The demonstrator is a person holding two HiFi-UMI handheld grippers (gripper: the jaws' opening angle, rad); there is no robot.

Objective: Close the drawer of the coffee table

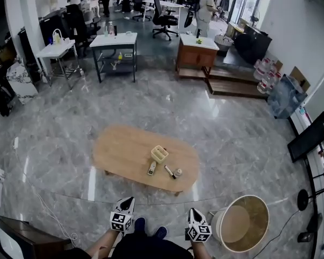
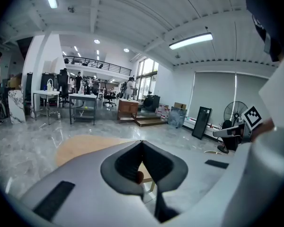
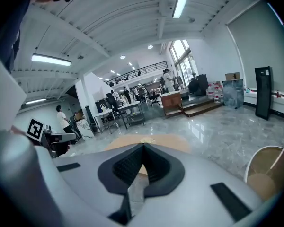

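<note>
The oval wooden coffee table [image 1: 124, 150] stands on the marble floor ahead of me; no drawer shows in any view. A small cream basket [image 1: 159, 154], a remote [image 1: 152, 169] and a dark pen [image 1: 169, 171] lie on its top. My left gripper [image 1: 128, 200] and right gripper [image 1: 192, 211] are held close to my body, short of the table's near edge. Both are shut with nothing between the jaws. The tabletop [image 2: 85, 145] shows beyond the left gripper [image 2: 142, 142] in the left gripper view, and the tabletop [image 3: 156, 141] shows beyond the right gripper [image 3: 143, 145] in the right gripper view.
A round white tub [image 1: 243, 223] sits on the floor to my right. A dark cabinet [image 1: 16, 236] is at my lower left, with a cable [image 1: 43, 204] trailing beside it. A black panel [image 1: 310, 136] leans at the right wall. Desks, a wooden cabinet [image 1: 196, 53] and people are far back.
</note>
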